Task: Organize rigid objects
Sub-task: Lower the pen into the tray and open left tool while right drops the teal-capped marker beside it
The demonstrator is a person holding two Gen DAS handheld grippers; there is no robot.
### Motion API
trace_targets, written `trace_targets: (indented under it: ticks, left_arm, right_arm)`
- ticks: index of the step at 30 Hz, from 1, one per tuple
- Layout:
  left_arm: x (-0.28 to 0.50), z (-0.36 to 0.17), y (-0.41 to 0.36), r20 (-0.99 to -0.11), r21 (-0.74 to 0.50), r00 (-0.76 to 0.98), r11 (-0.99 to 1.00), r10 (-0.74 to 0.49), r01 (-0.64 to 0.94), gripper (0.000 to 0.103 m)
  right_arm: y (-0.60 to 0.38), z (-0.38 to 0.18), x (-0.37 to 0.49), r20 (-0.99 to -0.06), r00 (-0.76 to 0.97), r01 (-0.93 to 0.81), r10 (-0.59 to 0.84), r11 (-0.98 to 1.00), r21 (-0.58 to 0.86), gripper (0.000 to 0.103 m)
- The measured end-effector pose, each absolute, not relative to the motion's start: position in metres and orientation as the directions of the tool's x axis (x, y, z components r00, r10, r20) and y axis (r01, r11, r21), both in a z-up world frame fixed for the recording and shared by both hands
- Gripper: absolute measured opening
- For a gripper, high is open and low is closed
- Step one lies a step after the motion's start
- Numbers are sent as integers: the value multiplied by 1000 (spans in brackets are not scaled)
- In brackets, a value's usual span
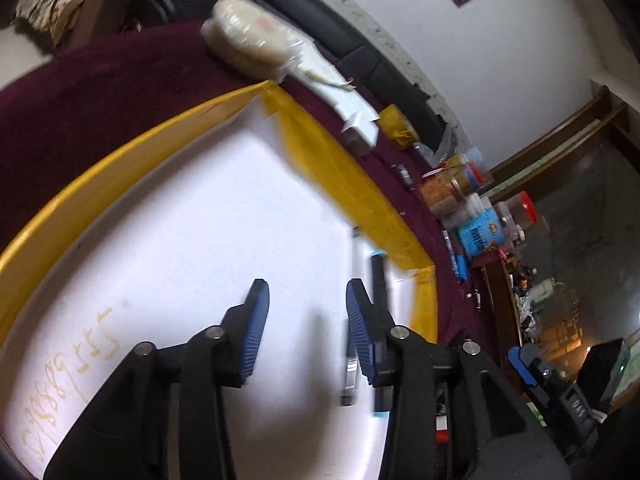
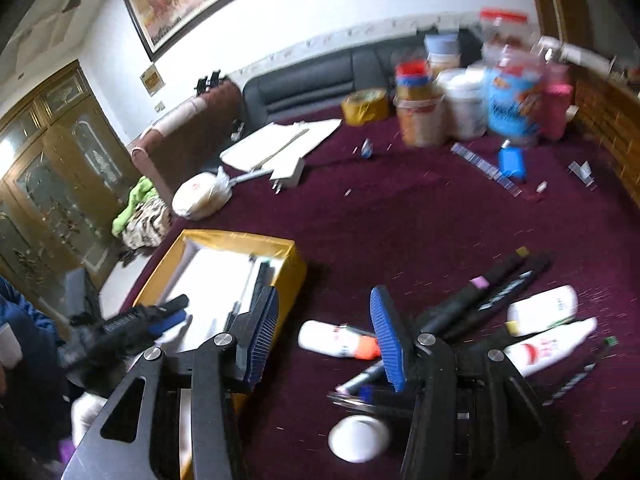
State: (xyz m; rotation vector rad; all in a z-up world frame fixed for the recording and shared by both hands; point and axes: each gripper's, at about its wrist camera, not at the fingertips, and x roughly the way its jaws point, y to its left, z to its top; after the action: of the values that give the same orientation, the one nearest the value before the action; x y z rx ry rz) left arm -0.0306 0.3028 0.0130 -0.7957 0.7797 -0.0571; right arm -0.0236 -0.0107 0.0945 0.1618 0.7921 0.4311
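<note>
Your left claw (image 1: 307, 332) stands part spread with nothing between the pads, low over the white floor of the yellow box (image 1: 120, 168). Just right of it, against the box's right wall, lie two pens (image 1: 378, 284), blurred.

Your right claw (image 2: 325, 330) is also part spread and empty, hanging above the maroon surface (image 2: 400, 216). Under it and slightly ahead lies a small white bottle with an orange end (image 2: 340, 338); a white round cap or tub (image 2: 359, 438) sits nearer you. To its right, a fan of dark markers (image 2: 492, 296) and two more white bottles (image 2: 548, 328). To its left, the same yellow box (image 2: 240, 240) with pens inside.

Judgement: the markers are stiff, light and will roll; take one across the barrel near mid-length. The bottles look smooth plastic and likely slippery, so pinch the body across its width, not the cap.

Far beyond: jars and packets (image 2: 480, 96), loose paper.
</note>
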Motion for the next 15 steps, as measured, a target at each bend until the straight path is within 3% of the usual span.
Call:
trace_targets:
  ticks: [2, 5, 7, 10, 14, 15]
  left_arm:
    - [-41, 37, 292, -570, -659, 755, 729, -324, -185, 49]
    - [-59, 66, 279, -536, -640, 784, 757, -313, -135, 59]
    - [-71, 84, 264, -514, -618, 799, 781, -312, -93, 66]
    - [-85, 98, 244, -487, -611, 806, 791, -335, -41, 68]
    - [-90, 97, 233, -478, -643, 794, 765, -375, -25, 68]
    - [-89, 96, 231, -482, -638, 794, 770, -370, -28, 68]
  right_arm:
    - [-19, 101, -35, -623, 667, -316, 409, 912, 260, 43]
    - [-30, 103, -42, -584, 725, -307, 366, 930, 202, 54]
    - [-35, 98, -41, -581, 735, -299, 349, 936, 185, 55]
    - [-45, 97, -43, -579, 723, -297, 377, 926, 232, 55]
    - [-43, 114, -67, -491, 731, -386, 474, 880, 275, 55]
    - [-36, 116, -73, -485, 725, -418, 490, 872, 256, 62]
